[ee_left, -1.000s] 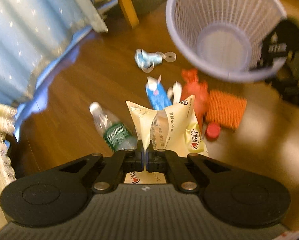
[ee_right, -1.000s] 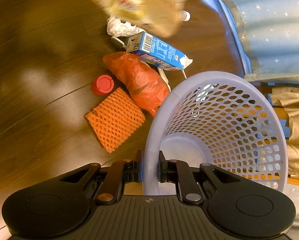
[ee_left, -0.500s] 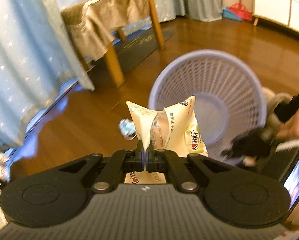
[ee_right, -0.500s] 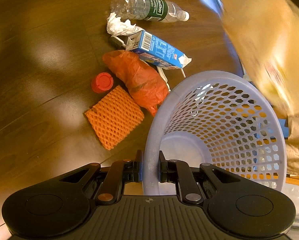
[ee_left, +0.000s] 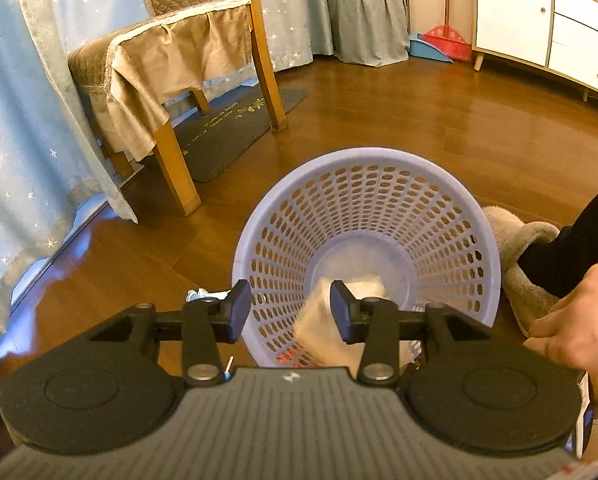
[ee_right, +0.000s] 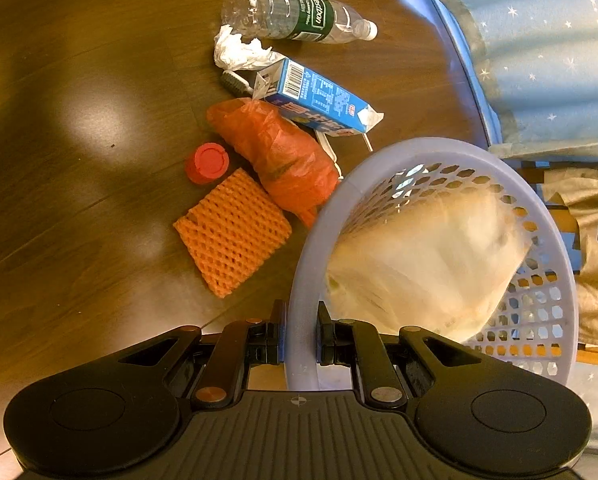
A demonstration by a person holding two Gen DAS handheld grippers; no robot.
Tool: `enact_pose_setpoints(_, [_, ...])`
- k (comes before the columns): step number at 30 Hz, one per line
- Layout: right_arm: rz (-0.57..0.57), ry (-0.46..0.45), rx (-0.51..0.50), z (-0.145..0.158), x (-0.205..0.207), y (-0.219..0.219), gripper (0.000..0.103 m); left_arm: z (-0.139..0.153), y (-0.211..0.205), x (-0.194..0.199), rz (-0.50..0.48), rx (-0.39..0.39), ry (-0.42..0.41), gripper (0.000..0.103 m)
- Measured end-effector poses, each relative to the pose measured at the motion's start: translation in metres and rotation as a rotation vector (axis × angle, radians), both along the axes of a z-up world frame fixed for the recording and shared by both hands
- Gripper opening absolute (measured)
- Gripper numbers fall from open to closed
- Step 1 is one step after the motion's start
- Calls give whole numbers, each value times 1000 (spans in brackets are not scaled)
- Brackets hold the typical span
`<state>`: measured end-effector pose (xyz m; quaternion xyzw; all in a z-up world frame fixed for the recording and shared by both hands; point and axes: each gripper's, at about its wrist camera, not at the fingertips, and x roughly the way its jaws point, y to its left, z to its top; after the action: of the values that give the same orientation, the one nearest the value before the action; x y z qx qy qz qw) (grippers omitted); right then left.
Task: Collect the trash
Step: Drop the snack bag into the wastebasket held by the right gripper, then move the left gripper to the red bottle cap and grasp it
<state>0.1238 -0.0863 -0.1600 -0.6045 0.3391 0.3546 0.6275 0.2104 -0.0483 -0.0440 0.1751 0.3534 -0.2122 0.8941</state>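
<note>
We are gripping the lavender basket [ee_right: 555, 280] rim with our right tongs [ee_right: 301, 334]. Our left tongs [ee_left: 291, 310] have just been opening, now released, and the blurred snack bag [ee_right: 423, 256] is dropping inside the basket.

The left wrist view is taken from just behind the left tongs [ee_left: 290, 308] and is aimed slantwise downward across the wooden floor [ee_left: 379, 120], so that a chair [ee_left: 171, 60], curtains and a white cabinet [ee_left: 539, 20] are taken in far off. The right wrist view is taken from behind the right tongs [ee_right: 301, 334] and is tilted more steeply at the floor, close above scattered litter (a bottle [ee_right: 299, 14], a blue carton [ee_right: 319, 98], an orange net [ee_right: 233, 232]). The lilac basket [ee_left: 363, 240] is shared by both views, seen near and into its mouth, with a blurred pale wrapper [ee_right: 423, 256] inside.
</note>
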Motion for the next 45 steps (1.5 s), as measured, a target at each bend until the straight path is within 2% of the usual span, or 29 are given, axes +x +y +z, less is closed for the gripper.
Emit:
enact_pose_setpoints(11, [-8, 2, 6, 0, 2, 0, 10, -5, 23, 2, 68, 17, 14, 41])
enact_pose_setpoints(21, [-11, 2, 5, 0, 3, -2, 10, -16, 60, 2, 170, 23, 49, 44])
enact_pose_setpoints(31, [-20, 0, 7, 0, 7, -1, 10, -39, 99, -9, 260, 51, 96, 66])
enact_pose_setpoints(36, [-20, 1, 9, -1, 9, -1, 10, -56, 111, -19, 298, 55, 107, 71])
enact_pose_setpoints(38, [-18, 1, 6, -2, 8, -1, 10, -63, 112, -24, 294, 55, 110, 75])
enact_pose_setpoints(41, [-16, 1, 4, -3, 9, -2, 10, -76, 110, -34, 291, 56, 118, 85])
enact_pose_setpoints(45, [-21, 0, 5, -3, 11, -3, 10, -95, 104, -45, 265, 61, 150, 87])
